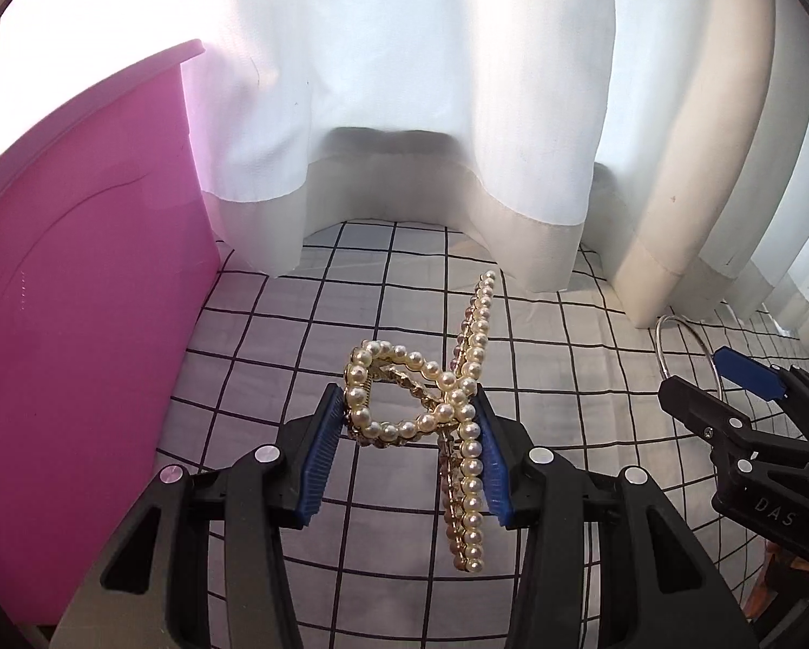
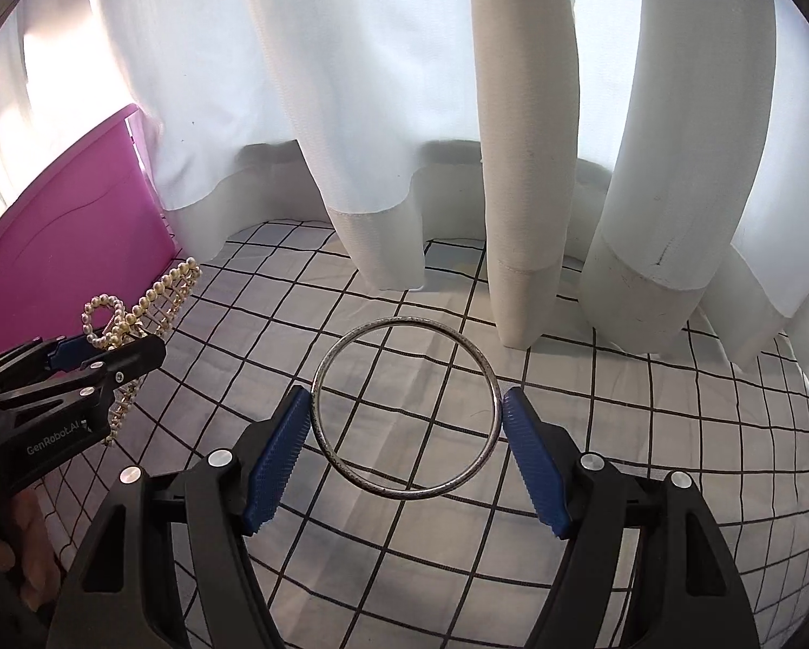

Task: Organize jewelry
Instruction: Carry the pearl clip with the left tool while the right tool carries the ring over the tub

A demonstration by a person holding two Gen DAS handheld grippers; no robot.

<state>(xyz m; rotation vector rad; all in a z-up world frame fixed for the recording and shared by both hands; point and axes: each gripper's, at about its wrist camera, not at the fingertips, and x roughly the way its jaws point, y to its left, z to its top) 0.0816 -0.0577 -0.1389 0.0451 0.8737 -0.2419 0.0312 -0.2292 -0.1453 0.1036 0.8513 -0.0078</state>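
A: What does the left gripper (image 1: 412,451) hold?

B: One pearl hair claw (image 1: 447,411), pinched between its blue pads, jaws narrowed on it. The looped end sits between the fingers, one long pearl arm runs up past the tips and another down towards the camera. It hangs clear of the checked cloth (image 1: 350,292).

A: And the right gripper (image 2: 407,443)?

B: Its jaws stand wide, closed on one silver bangle (image 2: 404,405). Each pad touches the ring's outer edge, left and right. The bangle also sits above the cloth.

A: Any writing?

B: Two bits. From the left camera, "DAS" on the right gripper's body, cut off by the frame edge. From the right camera, "GenRobot.AI" on the left gripper's side.

A: What lies beyond them?

B: To the left of both grippers, a pink box (image 1: 79,324), one only, its top and far side out of frame. Ahead, white curtains (image 2: 382,108) hang down to the cloth.

A: Anything hard to make out?

B: A hand (image 2: 20,551) shows at the lower left of the right view, mostly cut off. From the left camera, only part of the bangle peeps out behind the right gripper.
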